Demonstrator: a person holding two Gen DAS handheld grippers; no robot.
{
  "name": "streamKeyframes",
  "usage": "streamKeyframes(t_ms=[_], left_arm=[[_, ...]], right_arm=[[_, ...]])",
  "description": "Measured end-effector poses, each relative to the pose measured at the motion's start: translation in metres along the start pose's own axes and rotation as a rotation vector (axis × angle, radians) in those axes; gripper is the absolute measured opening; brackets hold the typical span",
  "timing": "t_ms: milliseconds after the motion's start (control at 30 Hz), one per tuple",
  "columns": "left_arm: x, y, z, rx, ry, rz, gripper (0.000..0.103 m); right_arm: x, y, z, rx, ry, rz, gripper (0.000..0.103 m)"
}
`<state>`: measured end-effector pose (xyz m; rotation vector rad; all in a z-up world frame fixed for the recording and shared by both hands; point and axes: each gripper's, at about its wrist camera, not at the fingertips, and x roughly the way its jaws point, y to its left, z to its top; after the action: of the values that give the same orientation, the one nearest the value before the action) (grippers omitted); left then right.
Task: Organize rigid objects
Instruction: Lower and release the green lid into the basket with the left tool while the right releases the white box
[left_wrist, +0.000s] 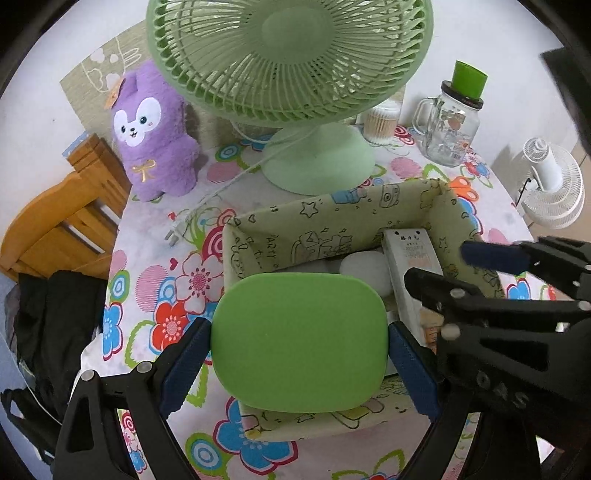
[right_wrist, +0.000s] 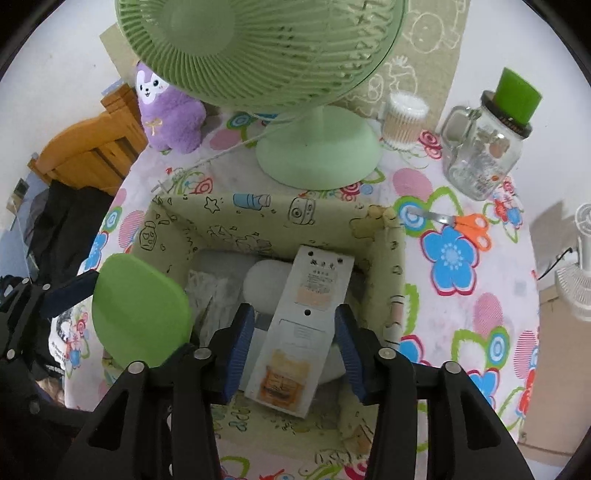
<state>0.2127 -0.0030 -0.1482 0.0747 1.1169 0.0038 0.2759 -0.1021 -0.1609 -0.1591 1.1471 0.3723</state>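
Note:
My left gripper (left_wrist: 299, 328) is shut on a flat green rounded-square lid (left_wrist: 299, 339), with a blue pad against each side, low over the near end of a cartoon-print fabric bin (left_wrist: 332, 206). The right wrist view shows that green lid (right_wrist: 140, 314) at the bin's left edge. My right gripper (right_wrist: 294, 317) is open astride a long white box (right_wrist: 306, 306), and small gaps show between the pads and the box. The box lies tilted in the bin (right_wrist: 258, 218), on a white rounded object (right_wrist: 266, 284). In the left wrist view the right gripper (left_wrist: 437, 264) hangs over the box (left_wrist: 410, 266).
A green desk fan (left_wrist: 288, 59) stands right behind the bin. A purple plush (left_wrist: 151, 133) sits far left, and a swab jar (left_wrist: 382, 123) and a glass mug jar (left_wrist: 450, 125) far right. Orange scissors (right_wrist: 469, 227) lie right of the bin. A wooden chair (left_wrist: 62, 218) stands left.

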Motion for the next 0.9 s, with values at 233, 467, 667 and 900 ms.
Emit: streamKeyframes(t_ms=[233, 467, 667, 900], left_arm=[[-0.002, -0.009, 0.008, 0.02, -0.015, -0.037, 0.095], [0.006, -0.017, 0.015, 0.039, -0.014, -0.066, 0.095], [0.021, -0.022, 0.02, 0.039, 0.001, -0.078, 0.095], [0.036, -0.02, 0.023, 0.018, 0.023, -0.089, 0.095]], right_arm=[[-0.029, -0.009, -0.006, 0.007, -0.062, -0.059, 0.073], [-0.041, -0.026, -0.017, 0.096, -0.081, -0.073, 0.076], [-0.044, -0.045, -0.029, 0.187, -0.086, -0.098, 0.076], [-0.044, -0.061, -0.037, 0.244, -0.082, -0.131, 0.076]])
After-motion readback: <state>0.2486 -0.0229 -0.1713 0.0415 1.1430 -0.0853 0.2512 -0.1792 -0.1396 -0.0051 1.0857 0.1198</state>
